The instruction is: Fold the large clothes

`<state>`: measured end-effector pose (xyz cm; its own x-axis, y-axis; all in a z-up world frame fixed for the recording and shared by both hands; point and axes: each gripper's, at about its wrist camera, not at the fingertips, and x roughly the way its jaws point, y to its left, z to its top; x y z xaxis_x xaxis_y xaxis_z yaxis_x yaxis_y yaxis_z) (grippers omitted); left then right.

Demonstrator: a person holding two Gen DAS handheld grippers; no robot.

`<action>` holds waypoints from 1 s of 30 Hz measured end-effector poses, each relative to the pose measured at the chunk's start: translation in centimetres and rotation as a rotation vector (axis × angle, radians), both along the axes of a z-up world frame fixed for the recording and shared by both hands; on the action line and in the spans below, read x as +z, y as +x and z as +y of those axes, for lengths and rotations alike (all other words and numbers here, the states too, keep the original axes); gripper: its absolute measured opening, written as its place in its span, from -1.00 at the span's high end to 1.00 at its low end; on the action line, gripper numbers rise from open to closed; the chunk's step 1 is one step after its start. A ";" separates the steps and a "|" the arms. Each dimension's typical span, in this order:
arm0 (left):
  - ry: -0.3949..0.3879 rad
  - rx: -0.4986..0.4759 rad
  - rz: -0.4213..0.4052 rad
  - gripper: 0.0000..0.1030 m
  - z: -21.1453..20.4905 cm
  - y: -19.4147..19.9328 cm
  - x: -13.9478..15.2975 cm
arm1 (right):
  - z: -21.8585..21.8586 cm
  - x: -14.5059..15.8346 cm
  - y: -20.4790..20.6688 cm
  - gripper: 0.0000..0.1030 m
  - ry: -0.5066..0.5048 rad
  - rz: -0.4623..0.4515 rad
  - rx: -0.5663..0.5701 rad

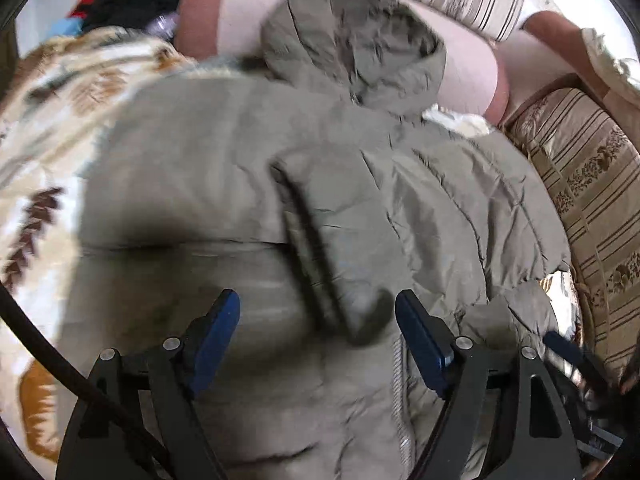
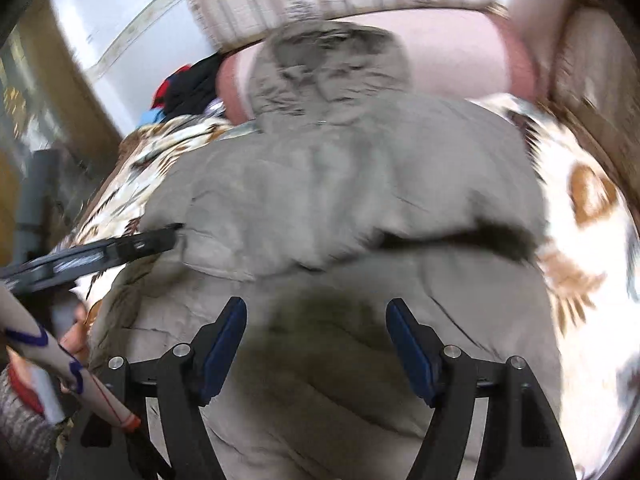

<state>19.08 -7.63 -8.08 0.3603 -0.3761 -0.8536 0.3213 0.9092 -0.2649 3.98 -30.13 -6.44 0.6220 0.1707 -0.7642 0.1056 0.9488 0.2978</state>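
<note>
A grey-green padded jacket (image 1: 248, 168) with a hood (image 1: 360, 44) lies spread on a patterned blanket (image 1: 48, 128). A sleeve (image 1: 320, 240) lies folded across its front. My left gripper (image 1: 318, 332) is open and empty, just above the jacket near the sleeve cuff and zipper. In the right wrist view the jacket (image 2: 340, 184) fills the middle, hood (image 2: 328, 68) at the far end. My right gripper (image 2: 316, 336) is open and empty over the jacket's lower part. The left gripper's fingers (image 2: 152, 242) show at the jacket's left edge.
A pink bolster (image 1: 472, 76) and striped cushions (image 1: 592, 200) border the far and right sides. A pile of dark and red clothes (image 1: 120, 0) lies at the far left. The blanket (image 2: 592, 208) extends right of the jacket. A grey pole (image 2: 36, 196) stands at the left.
</note>
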 end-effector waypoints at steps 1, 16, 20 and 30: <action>-0.010 0.003 0.020 -0.53 -0.7 0.4 -0.6 | -0.6 -0.2 -0.7 -0.49 0.002 0.003 -0.018; 0.121 0.132 -0.147 0.68 4.2 4.6 6.5 | -4.6 2.0 -0.2 -0.49 -0.035 -0.064 -0.110; 0.109 0.160 -0.039 0.66 6.5 8.8 3.1 | -3.9 1.6 5.5 -0.49 -0.072 -0.041 -0.106; 0.275 0.163 -0.142 -0.01 5.4 7.9 1.6 | -3.1 -2.9 12.8 -0.50 -0.174 0.073 -0.142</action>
<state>27.03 -2.24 -6.52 0.5192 -0.0665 -0.8521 0.1817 0.9828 0.0341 16.81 -33.27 -9.34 0.5723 -0.0528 -0.8183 0.2568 0.9593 0.1177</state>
